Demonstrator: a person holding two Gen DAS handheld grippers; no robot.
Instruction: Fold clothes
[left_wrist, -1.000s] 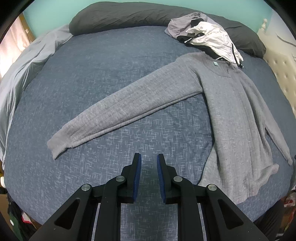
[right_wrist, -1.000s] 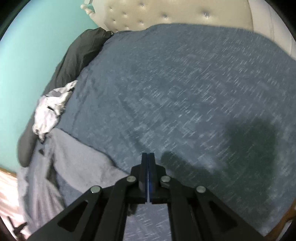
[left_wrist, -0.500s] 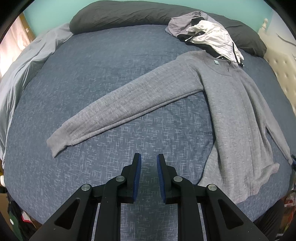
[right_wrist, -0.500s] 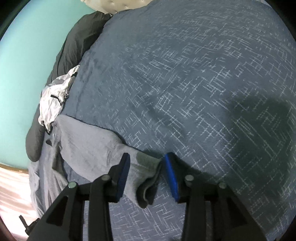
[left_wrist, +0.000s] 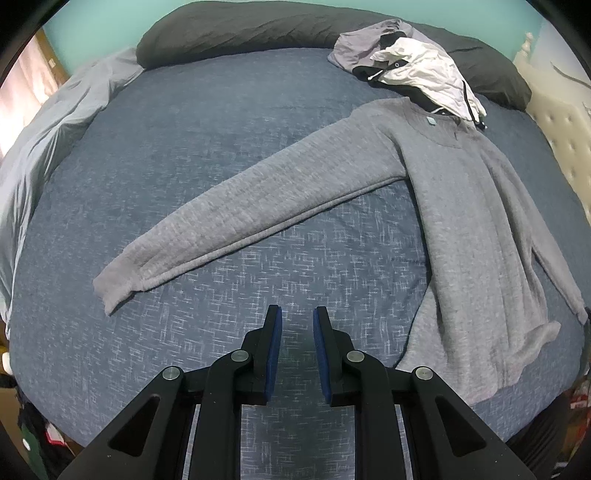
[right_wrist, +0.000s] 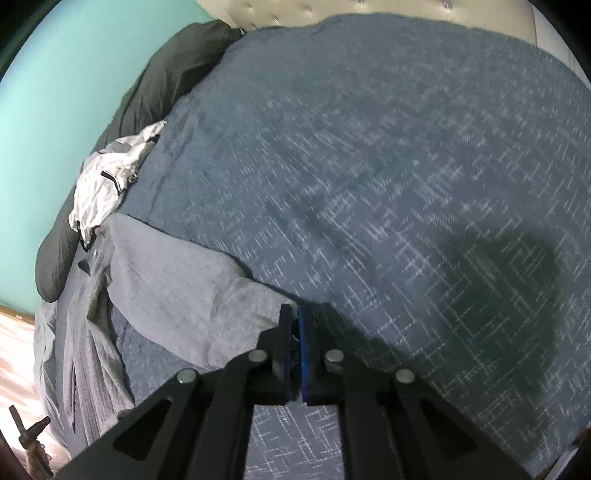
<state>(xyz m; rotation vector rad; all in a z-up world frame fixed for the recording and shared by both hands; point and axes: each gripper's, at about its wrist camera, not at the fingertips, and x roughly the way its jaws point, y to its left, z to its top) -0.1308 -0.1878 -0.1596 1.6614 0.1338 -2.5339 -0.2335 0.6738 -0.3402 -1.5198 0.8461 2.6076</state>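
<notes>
Ribbed grey sweater (left_wrist: 461, 206) sleeve (right_wrist: 192, 291) pinched by right gripper (right_wrist: 291, 317).

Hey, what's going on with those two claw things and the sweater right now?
Right gripper shut on sleeve cuff of grey sweater. Left gripper open, empty, over blue bedspread. White jacket overlaps sweater's collar.

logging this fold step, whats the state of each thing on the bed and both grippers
grey sweater: spread flat, one sleeve stretched out, the other sleeve's cuff pinched
left gripper: jaws apart, empty, above the blue bedspread
right gripper: shut on the cuff
white jacket: crumpled, by the sweater's collar
dark pillow: lying along the wall
</notes>
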